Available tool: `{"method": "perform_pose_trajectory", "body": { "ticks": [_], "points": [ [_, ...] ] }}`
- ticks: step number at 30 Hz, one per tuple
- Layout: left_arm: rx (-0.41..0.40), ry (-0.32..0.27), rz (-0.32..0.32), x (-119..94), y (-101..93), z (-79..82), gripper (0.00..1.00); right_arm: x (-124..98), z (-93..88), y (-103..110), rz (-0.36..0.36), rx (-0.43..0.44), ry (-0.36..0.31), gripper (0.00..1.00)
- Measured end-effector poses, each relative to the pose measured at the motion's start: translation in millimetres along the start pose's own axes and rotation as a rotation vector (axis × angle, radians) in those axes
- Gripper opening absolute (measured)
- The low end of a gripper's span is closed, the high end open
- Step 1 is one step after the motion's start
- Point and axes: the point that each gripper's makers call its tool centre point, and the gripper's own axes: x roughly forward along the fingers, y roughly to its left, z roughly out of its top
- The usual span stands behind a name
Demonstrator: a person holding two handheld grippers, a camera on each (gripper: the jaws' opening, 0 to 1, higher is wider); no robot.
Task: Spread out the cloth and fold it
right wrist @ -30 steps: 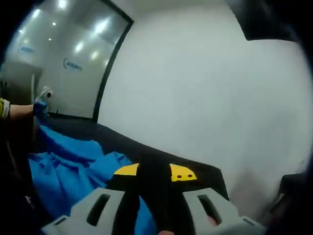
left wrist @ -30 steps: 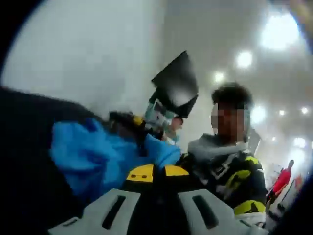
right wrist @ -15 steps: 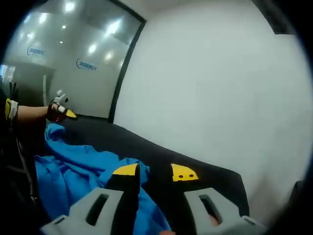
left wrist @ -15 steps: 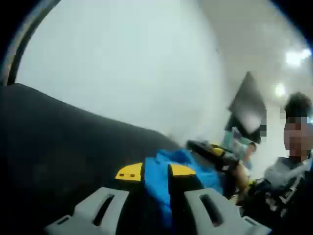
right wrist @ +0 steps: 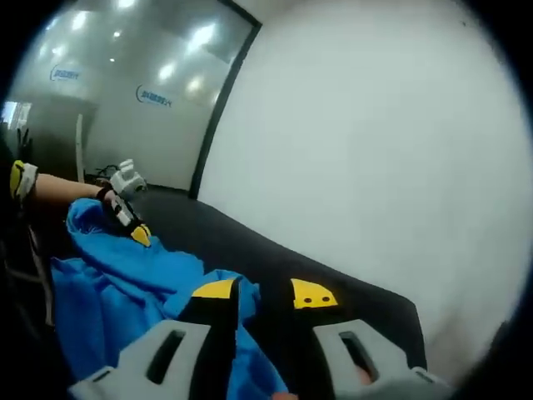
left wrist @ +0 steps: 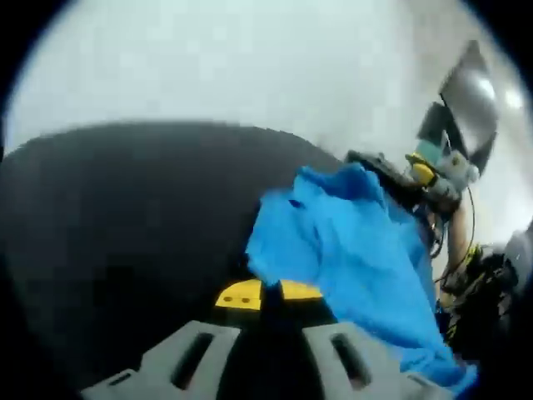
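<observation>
Left gripper view: left tongs (left wrist: pixel 266 293) rise from the bottom, yellow tips close together, low over the dark matte tabletop (left wrist: pixel 125 217). Crumpled bright blue cloth (left wrist: pixel 350 250) hangs in a bunched, creased sheet from upper right down to lower right, one edge dropping right at the yellow tips. Blur hides whether fabric sits between the jaws; jaws nearly shut, grip can't be confirmed. At the cloth's top corner the right tongs (left wrist: pixel 420 177) come in from the right with a forearm behind, pinching that corner and holding it lifted off the tabletop.

Right gripper view: right tongs (right wrist: pixel 262 293) point forward along the tabletop (right wrist: pixel 333 279), jaws narrow with a small dark gap, blue cloth (right wrist: pixel 125 283) lying against and under the left jaw, folds running between the tips. Looks clamped on the fabric. Cloth spreads left from there in rumpled ridges, rising to a peak at far left where the left tongs (right wrist: pixel 133 229), held by a gloved hand (right wrist: pixel 112 204) on an outstretched forearm, meet it. Cloth is stretched loosely between the two tongs, partly raised, rest draped on the tabletop. Pale wall (right wrist: pixel 375 142) behind.
</observation>
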Motion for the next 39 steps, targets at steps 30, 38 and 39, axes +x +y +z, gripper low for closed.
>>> {"method": "perform_pose_trajectory", "body": {
  "ticks": [30,38,39],
  "points": [
    [0.704,-0.193,-0.858,-133,-262.4,64.2,0.04,-24,57.2,190,0.77,0.063,-0.3,0.48],
    [0.793,-0.026,-1.002,-147,-305.9,30.2,0.04,-46,57.5,212,1.141,0.441,-0.179,0.47],
    [0.795,-0.021,-1.0,-146,-307.0,30.7,0.04,-47,48.1,220,1.186,0.485,-0.1,0.46]
  ]
}}
